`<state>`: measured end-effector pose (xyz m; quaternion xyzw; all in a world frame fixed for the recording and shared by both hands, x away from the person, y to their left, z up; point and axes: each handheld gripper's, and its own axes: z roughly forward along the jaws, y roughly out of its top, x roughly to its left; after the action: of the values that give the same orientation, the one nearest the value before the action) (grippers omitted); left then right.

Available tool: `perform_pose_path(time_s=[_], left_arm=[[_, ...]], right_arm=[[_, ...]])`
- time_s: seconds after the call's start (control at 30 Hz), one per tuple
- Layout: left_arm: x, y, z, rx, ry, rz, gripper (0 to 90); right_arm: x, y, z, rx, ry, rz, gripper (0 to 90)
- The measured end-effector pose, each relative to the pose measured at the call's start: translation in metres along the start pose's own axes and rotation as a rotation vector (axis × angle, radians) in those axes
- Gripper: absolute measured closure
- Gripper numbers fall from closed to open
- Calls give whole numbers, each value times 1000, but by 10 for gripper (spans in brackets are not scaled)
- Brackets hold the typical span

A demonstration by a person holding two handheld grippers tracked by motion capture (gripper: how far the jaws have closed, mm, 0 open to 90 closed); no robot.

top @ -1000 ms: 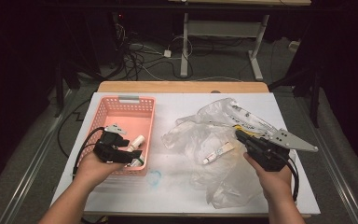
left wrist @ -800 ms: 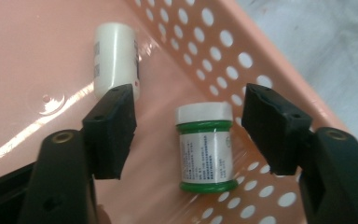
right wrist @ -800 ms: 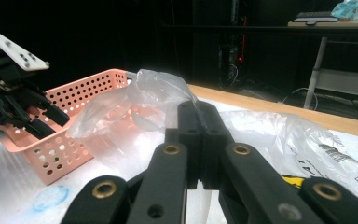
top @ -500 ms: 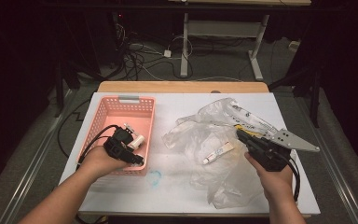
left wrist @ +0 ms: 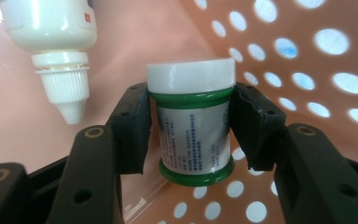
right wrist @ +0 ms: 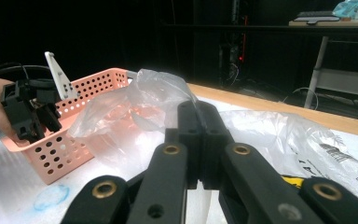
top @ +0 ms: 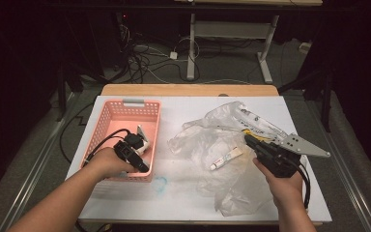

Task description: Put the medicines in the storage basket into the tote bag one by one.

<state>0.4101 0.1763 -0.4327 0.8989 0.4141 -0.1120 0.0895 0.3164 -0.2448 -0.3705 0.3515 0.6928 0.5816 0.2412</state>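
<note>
Jar (left wrist: 193, 123), small, stiff and smooth-sided, sits inside the basket (top: 107, 121); the left tool (left wrist: 192, 128) has been closing around its body below the cap; right tool (right wrist: 199, 140) is closed, empty.

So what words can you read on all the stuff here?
None can be read.
Green jar label: dark print, too blurred.
White bottle: small red mark, unreadable.
Plastic bag: black print and a round logo, too blurred.
Tube: print too small.
</note>
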Motion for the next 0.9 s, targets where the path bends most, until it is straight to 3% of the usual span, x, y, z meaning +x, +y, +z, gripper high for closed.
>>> perform_pose_path(time_s=[0.23, 0.7, 0.9], left_arm=[[-1, -3, -2, -26, 33, -2, 501], [-9, -17, -11, -188, 128, 21, 503], [-9, -27, -16, -272, 131, 24, 505]], right_arm=[[-1, 0, -1, -1, -1, -3, 900], [0, 0, -1, 0, 0, 0, 900], [-1, 0, -1, -1, -2, 3, 900]])
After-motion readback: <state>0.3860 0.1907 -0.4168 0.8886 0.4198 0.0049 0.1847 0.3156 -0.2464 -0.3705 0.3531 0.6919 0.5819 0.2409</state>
